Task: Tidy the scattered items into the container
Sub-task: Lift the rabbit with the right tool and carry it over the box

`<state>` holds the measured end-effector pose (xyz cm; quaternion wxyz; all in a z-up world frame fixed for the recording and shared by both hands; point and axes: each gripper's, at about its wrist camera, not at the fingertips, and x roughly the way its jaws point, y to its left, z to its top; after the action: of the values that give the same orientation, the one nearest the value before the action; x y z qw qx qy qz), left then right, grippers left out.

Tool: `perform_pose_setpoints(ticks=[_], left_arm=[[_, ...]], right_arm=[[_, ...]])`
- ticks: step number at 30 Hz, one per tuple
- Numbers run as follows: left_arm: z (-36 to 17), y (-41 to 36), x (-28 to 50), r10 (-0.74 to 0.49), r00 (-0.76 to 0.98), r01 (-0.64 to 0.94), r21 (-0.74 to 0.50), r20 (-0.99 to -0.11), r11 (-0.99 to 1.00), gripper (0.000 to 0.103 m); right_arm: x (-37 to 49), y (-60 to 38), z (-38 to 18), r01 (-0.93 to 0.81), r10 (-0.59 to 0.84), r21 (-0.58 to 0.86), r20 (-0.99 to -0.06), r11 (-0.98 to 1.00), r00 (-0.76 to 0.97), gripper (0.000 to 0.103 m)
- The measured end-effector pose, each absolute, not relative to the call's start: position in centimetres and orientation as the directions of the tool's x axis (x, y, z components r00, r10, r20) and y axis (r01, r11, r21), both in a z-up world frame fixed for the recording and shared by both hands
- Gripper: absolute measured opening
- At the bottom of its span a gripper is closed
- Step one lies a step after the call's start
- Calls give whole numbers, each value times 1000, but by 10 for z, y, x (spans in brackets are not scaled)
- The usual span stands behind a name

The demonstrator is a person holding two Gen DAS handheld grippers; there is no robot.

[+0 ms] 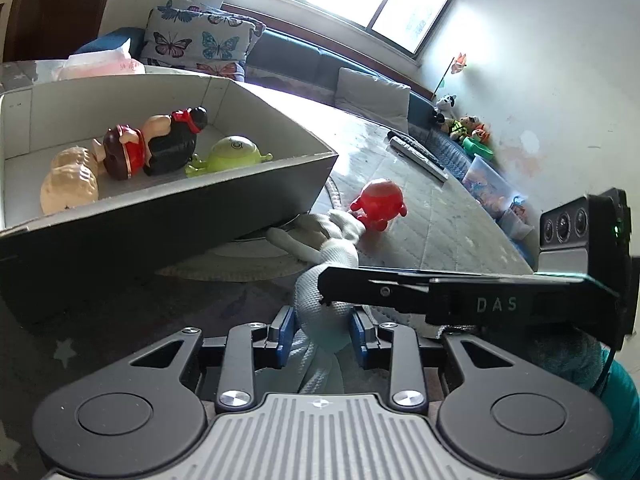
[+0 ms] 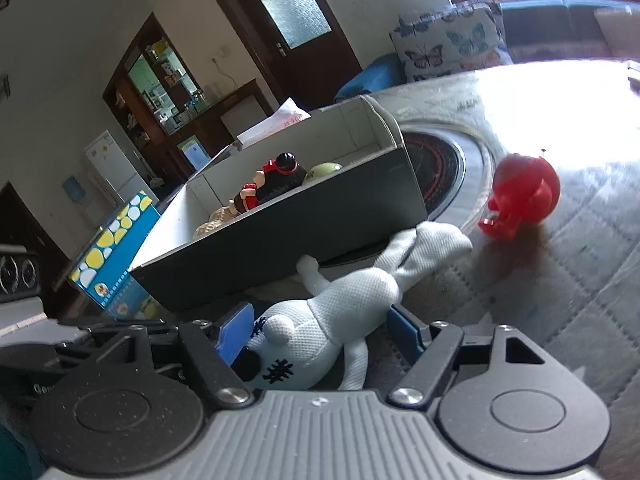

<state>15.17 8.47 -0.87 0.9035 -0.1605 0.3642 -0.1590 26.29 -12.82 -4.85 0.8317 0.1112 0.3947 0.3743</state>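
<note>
Six toys [image 1: 380, 202], one box [image 1: 256, 196]

It was a home living room: a dark blue sofa [image 1: 304, 60] with a butterfly-print cushion [image 1: 200, 40] at twelve o'clock, small plush toys [image 1: 464, 124] at two.

Woven white cloth toy [image 2: 344, 316], glossy red plastic figure [image 2: 520, 196], matt cardboard box [image 2: 280, 236], quilted fabric cover [image 1: 440, 216].

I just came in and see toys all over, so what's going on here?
A person is tidying toys into a grey cardboard box with two handheld grippers. The box already holds several figurines, including a green one-eyed toy. Both the left gripper and right gripper bracket a white stuffed fabric doll lying on the quilted table cover, with no firm grip visible. A red plastic round figurine still sits outside.
</note>
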Motion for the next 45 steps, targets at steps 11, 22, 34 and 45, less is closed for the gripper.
perform_pose_setpoints(ticks=[11, 22, 34, 45], left_arm=[[-13, 72, 136, -385, 712, 213, -342, -587, 915, 31], [27, 79, 111, -332, 816, 198, -310, -473, 930, 30], [79, 132, 150, -155, 923, 84, -208, -352, 974, 30], [44, 162, 193, -103, 880, 5, -207, -465, 978, 32]], right_arm=[[260, -121, -53, -535, 741, 524, -560, 662, 369, 55], [240, -107, 1, -644, 763, 428, -479, 634, 433, 52], [279, -25, 63, -759, 798, 282, -361, 587, 483, 51], [314, 26, 31, -751, 768, 271, -454, 602, 451, 49]])
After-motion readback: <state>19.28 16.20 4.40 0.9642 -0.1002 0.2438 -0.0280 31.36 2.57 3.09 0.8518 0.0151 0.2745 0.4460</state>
